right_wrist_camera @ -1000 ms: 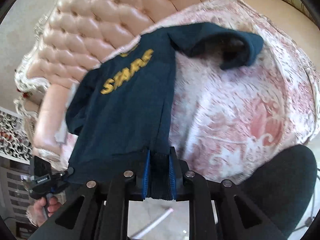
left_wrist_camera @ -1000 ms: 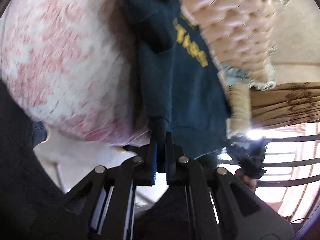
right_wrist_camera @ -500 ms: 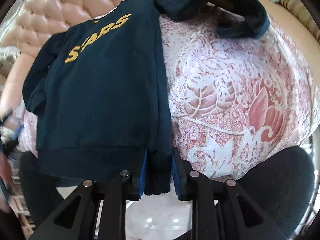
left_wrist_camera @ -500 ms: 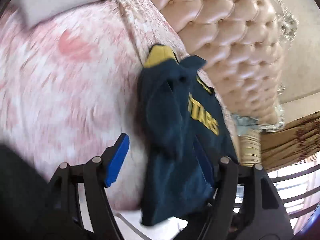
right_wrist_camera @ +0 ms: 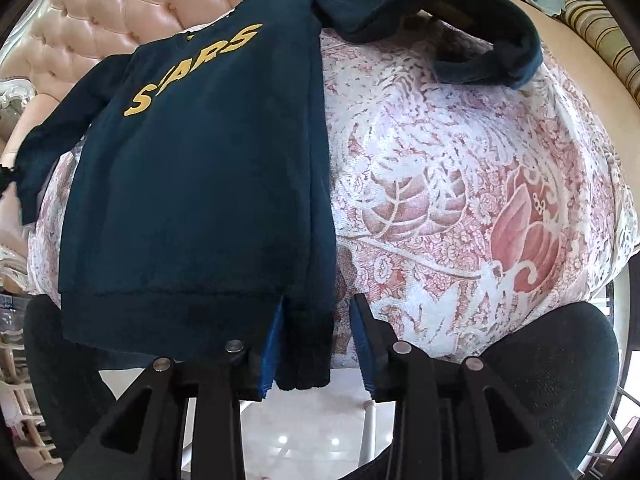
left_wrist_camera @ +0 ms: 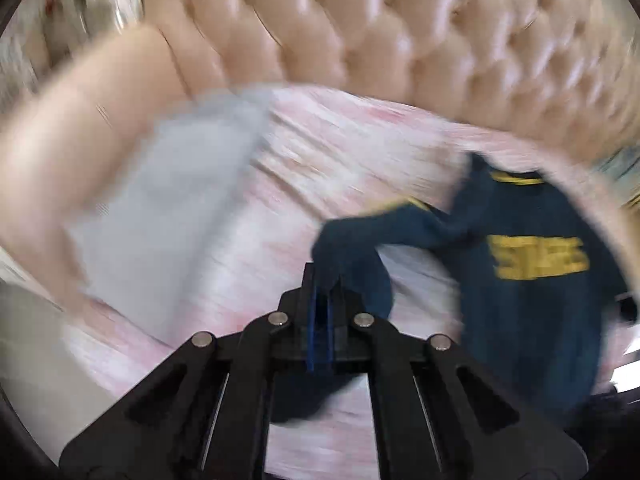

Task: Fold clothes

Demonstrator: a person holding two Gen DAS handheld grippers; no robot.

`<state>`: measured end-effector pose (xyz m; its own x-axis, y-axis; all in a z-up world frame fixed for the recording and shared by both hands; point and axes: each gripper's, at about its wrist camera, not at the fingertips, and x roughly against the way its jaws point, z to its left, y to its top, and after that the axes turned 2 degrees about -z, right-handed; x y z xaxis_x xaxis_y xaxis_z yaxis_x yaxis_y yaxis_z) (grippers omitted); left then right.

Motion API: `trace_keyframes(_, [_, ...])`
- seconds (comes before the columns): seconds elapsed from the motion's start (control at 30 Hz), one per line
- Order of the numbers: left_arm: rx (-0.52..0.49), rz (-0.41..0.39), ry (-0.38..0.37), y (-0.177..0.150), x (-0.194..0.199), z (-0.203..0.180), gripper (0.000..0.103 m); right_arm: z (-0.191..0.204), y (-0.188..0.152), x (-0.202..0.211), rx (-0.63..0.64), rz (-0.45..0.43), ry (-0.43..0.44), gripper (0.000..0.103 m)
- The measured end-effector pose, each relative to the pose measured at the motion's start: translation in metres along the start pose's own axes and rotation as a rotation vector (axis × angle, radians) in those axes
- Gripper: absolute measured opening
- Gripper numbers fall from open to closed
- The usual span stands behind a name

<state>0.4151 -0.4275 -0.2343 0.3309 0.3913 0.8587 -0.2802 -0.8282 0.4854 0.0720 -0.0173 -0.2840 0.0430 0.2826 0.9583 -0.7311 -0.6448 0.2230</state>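
On the bed: a navy sweatshirt (right_wrist_camera: 192, 184) with yellow "STARS" lettering lies flat on a pink-and-white floral bedspread (right_wrist_camera: 460, 200), chest up, hem toward the cameras.
Far left, 9 o'clock: one sleeve (right_wrist_camera: 44, 148) hangs off the bedspread's edge in the right wrist view.
Left tongs (left_wrist_camera: 322, 300): pressed together, pinching the cuff of the other sleeve (left_wrist_camera: 352, 256); they point toward the headboard, low over the bedspread, the frame smeared by motion.
Grey cloth (left_wrist_camera: 168, 216): at 9 o'clock of the left tongs, lying on the bedspread; too blurred to identify.
Headboard (left_wrist_camera: 360, 28): tufted, peach, across 12 o'clock.
Sweatshirt in left view (left_wrist_camera: 536, 280): at 3 o'clock, sleeve stretched leftward to the tongs.
Right tongs (right_wrist_camera: 320, 340): slightly spread at 6 o'clock, the hem corner (right_wrist_camera: 306, 344) between the blue pads, touching the left pad and clear of the right.
Upper right, 1 o'clock: the sleeve (right_wrist_camera: 440, 12) curves across the bedspread.
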Motion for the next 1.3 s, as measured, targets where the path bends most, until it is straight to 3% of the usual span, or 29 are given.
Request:
trace_keyframes(0.2, [-0.062, -0.021, 0.214, 0.014, -0.001, 0.013, 0.011, -0.01, 0.001, 0.004, -0.002, -0.002, 0.002, 0.035])
trace_keyframes(0.27, [-0.083, -0.028, 0.285, 0.019, -0.001, 0.018, 0.022, -0.014, 0.001, 0.005, -0.002, -0.003, 0.004, 0.035])
trace_keyframes(0.33, [-0.081, -0.057, 0.336, 0.018, 0.001, 0.019, 0.056, -0.018, 0.002, 0.006, -0.003, -0.002, 0.006, 0.035])
trace_keyframes(0.4, [-0.059, -0.103, 0.368, 0.014, 0.005, 0.016, 0.064, -0.023, 0.002, 0.008, -0.007, -0.002, 0.012, 0.036])
trace_keyframes(0.53, [0.016, -0.127, 0.32, -0.005, 0.024, 0.028, 0.064, -0.034, 0.003, 0.013, -0.019, 0.001, 0.031, 0.036])
trace_keyframes(0.63, [0.064, -0.154, 0.223, -0.028, 0.044, 0.028, 0.064, -0.052, 0.005, 0.031, -0.069, -0.009, 0.085, 0.036])
trace_keyframes(0.7, [0.093, -0.169, 0.156, -0.045, 0.058, 0.027, 0.065, -0.073, 0.011, 0.054, -0.125, -0.078, 0.13, 0.037])
trace_keyframes(0.83, [0.183, -0.087, 0.032, -0.078, 0.054, 0.021, 0.066, -0.106, 0.04, 0.079, -0.344, -0.221, 0.289, 0.058])
trace_keyframes(0.9, [0.194, -0.044, -0.017, -0.088, 0.05, 0.012, 0.066, -0.111, 0.059, 0.076, -0.455, -0.244, 0.359, 0.059])
trace_keyframes(0.93, [0.19, -0.025, -0.039, -0.093, 0.048, 0.006, 0.066, -0.125, 0.053, 0.075, -0.509, -0.251, 0.41, 0.059])
trace_keyframes(0.97, [0.172, -0.018, -0.045, -0.095, 0.047, -0.001, 0.066, -0.137, 0.041, 0.075, -0.569, -0.258, 0.455, 0.059])
trace_keyframes(1.07, [0.133, -0.009, -0.059, -0.1, 0.052, -0.017, 0.066, -0.145, 0.055, 0.056, -0.749, -0.298, 0.554, 0.059])
trace_keyframes(1.3, [0.117, 0.01, -0.073, -0.106, 0.056, -0.028, 0.066, -0.161, 0.071, 0.039, -1.023, -0.429, 0.624, 0.069])
